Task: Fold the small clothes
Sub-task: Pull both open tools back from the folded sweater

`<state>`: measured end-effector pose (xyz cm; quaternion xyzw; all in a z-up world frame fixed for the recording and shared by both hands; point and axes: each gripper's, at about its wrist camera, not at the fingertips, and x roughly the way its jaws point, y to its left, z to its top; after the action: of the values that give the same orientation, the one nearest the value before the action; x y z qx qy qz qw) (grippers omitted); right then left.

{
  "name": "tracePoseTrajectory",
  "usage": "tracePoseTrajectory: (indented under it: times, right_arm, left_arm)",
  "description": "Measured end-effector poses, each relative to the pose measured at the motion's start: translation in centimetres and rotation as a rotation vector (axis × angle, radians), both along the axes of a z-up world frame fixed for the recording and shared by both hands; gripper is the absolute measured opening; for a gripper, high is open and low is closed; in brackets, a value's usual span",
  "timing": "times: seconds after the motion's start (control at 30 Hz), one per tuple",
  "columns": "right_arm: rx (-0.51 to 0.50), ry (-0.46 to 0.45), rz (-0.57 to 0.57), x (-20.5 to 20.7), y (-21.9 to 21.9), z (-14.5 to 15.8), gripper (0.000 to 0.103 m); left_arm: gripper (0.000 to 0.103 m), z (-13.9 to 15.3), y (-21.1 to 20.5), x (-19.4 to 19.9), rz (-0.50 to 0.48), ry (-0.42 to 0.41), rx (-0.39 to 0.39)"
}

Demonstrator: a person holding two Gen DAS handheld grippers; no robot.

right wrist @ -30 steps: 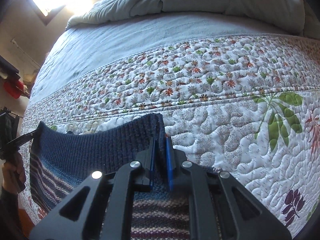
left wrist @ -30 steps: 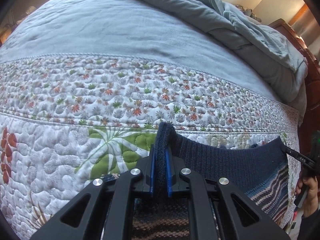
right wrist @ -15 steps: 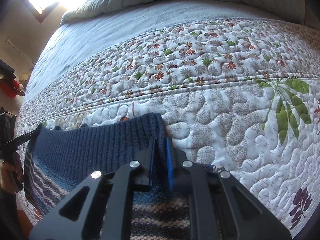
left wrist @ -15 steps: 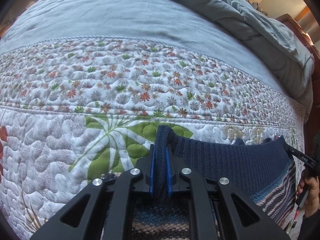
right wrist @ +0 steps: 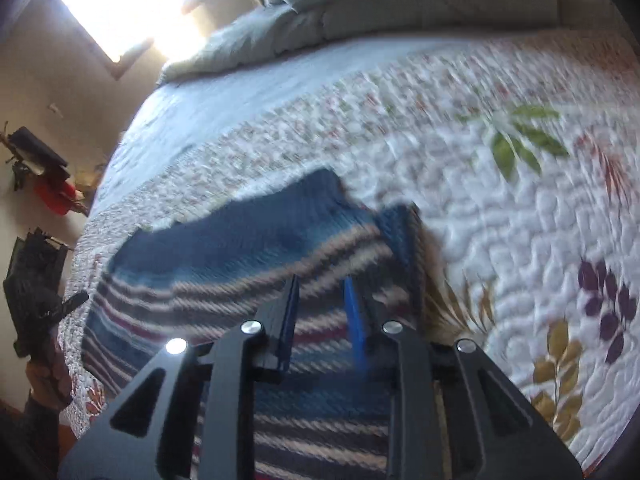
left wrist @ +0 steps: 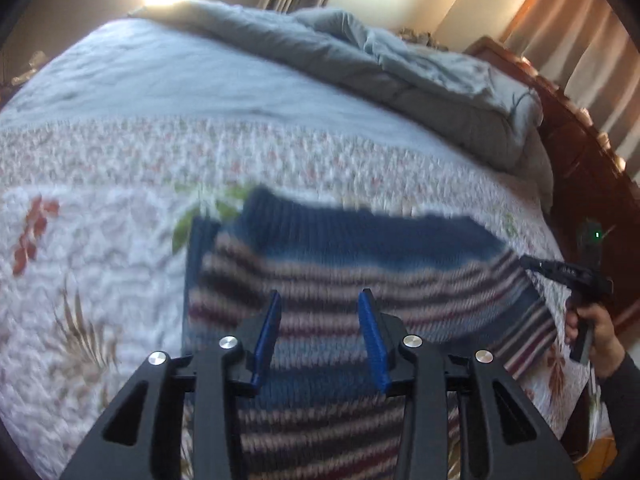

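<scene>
Lying folded once on the quilt (left wrist: 100, 264), striped sweater (left wrist: 352, 264); left gripper (left wrist: 320, 334) and right gripper (right wrist: 320, 322) both released, empty; further folds probably left.

No readable text, label, brand, number or sign in either view. Both frames motion-blurred. Faint pale marks on black body of right gripper (left wrist: 568, 270), at 3 o'clock in left wrist view, too small and smeared to read (could be print, cannot tell). Small green light (left wrist: 597, 235) just above it, plain dot, no character. Quilt (right wrist: 520, 220) carries printed leaves and flowers only, no lettering.
</scene>
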<state>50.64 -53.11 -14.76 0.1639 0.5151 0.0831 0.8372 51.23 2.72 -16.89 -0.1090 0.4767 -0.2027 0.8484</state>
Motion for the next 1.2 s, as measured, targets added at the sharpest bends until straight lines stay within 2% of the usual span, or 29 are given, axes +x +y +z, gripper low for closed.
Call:
tracePoseTrajectory:
  times: [0.1, 0.13, 0.23, 0.27, 0.33, 0.37, 0.4, 0.43, 0.53, 0.57, 0.63, 0.67, 0.7, 0.77, 0.8, 0.87, 0.97, 1.03, 1.1, 1.2]
  right_arm:
    - [-0.016, 0.051, -0.025, -0.2, -1.1, -1.9, 0.01]
    - [-0.011, 0.051, -0.038, -0.3, -1.2, -1.8, 0.009]
    - [0.046, 0.014, -0.054, -1.5, -1.4, 0.3, 0.018]
    - [0.06, -0.013, -0.044, -2.5, -1.2, 1.4, 0.019]
    - [0.083, -0.056, -0.029, -5.2, -0.6, 2.8, 0.02]
    - [0.095, -0.065, -0.031, -6.4, -0.5, 3.0, 0.02]
    - [0.111, -0.059, -0.037, -7.8, -0.6, 2.7, 0.02]
    - [0.113, -0.047, -0.052, -9.0, -0.8, 2.0, 0.02]
    - [0.085, 0.015, -0.093, -10.5, -1.8, -0.7, 0.016]
    - [0.078, 0.024, -0.113, -10.7, -2.2, -1.4, 0.013]
    - [0.074, 0.023, -0.14, -11.0, -2.8, -1.4, 0.013]
    - [0.051, 0.011, -0.141, -11.2, -2.3, -0.7, 0.018]
    - [-0.003, -0.024, -0.114, -11.6, -0.9, 0.5, 0.032]
    - [-0.076, -0.103, -0.049, -12.6, 2.3, 2.7, 0.042]
    - [-0.091, -0.15, -0.001, -13.4, 4.5, 3.8, 0.052]
    - [-0.108, -0.209, 0.086, -14.5, 8.8, 5.1, 0.06]
    - [-0.108, -0.244, 0.225, -15.7, 15.8, 5.2, 0.061]
    - [-0.101, -0.266, 0.296, -16.5, 20.8, 4.9, 0.067]
    - [-0.085, -0.277, 0.34, -16.8, 24.2, 4.4, 0.072]
    - [-0.093, -0.294, 0.4, -17.4, 29.4, 3.7, 0.074]
  left_arm:
    - [0.037, -2.8, 0.8, -0.5, 0.03, 0.087, 0.006]
    - [0.035, -3.7, 1.3, -0.5, 0.048, 0.111, -0.001]
    - [0.034, -4.5, 2.0, -0.6, 0.067, 0.137, -0.051]
    - [0.037, -4.3, 2.1, -0.8, 0.076, 0.141, -0.065]
    - [0.054, -3.2, 2.6, -1.7, 0.088, 0.125, -0.113]
    - [0.066, -2.7, 2.8, -2.5, 0.094, 0.108, -0.131]
    - [0.072, -2.1, 2.9, -3.7, 0.107, 0.089, -0.142]
    - [0.073, -1.8, 2.8, -4.5, 0.111, 0.078, -0.144]
    - [0.073, -2.2, 2.8, -6.9, 0.116, 0.074, -0.115]
    - [0.073, -2.2, 2.7, -7.8, 0.121, 0.069, -0.085]
    - [0.074, -1.7, 2.2, -9.2, 0.126, 0.041, -0.019]
    - [0.078, -1.1, 1.9, -10.1, 0.119, 0.023, 0.021]
    - [0.083, -0.5, 1.5, -11.0, 0.109, -0.008, 0.078]
    - [0.088, 1.0, 0.9, -13.0, 0.102, -0.093, 0.188]
    - [0.091, 1.5, 0.8, -13.4, 0.095, -0.12, 0.212]
    - [0.094, 2.6, 1.0, -14.7, 0.085, -0.173, 0.25]
    - [0.094, 3.3, 1.5, -15.6, 0.089, -0.204, 0.283]
    - [0.094, 3.6, 2.3, -15.8, 0.092, -0.207, 0.291]
    - [0.094, 3.8, 3.0, -16.0, 0.099, -0.214, 0.297]
    - [0.095, 4.1, 4.1, -16.1, 0.101, -0.23, 0.327]
